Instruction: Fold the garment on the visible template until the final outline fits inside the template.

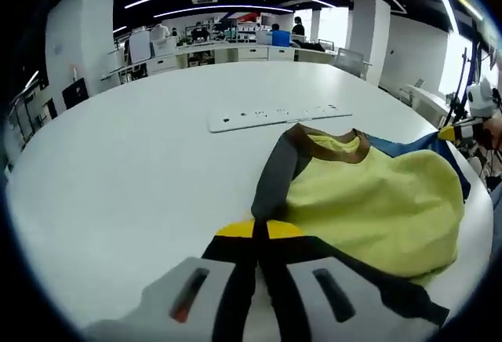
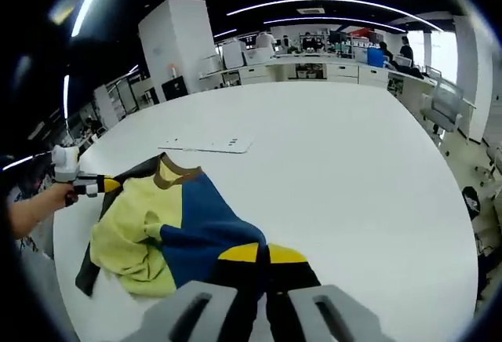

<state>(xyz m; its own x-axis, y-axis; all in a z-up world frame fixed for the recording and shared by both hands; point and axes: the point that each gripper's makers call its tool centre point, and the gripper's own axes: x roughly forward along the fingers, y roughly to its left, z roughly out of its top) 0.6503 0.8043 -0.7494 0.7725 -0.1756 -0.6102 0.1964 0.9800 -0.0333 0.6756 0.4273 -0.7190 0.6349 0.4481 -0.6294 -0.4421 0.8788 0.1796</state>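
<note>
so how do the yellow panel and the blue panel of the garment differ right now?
The yellow panel lies rumpled on the side toward the left tool; the blue panel runs toward the right tool, shut on its edge. Yellow shows bunched folds; blue lies smoother. Both meet at the brown collar on the white table.

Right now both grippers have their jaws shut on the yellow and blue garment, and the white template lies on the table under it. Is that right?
Not quite. The white template lies bare on the table, beyond the garment, not under it, as the left gripper view shows. The left gripper and right gripper do have their jaws shut on it.
</note>
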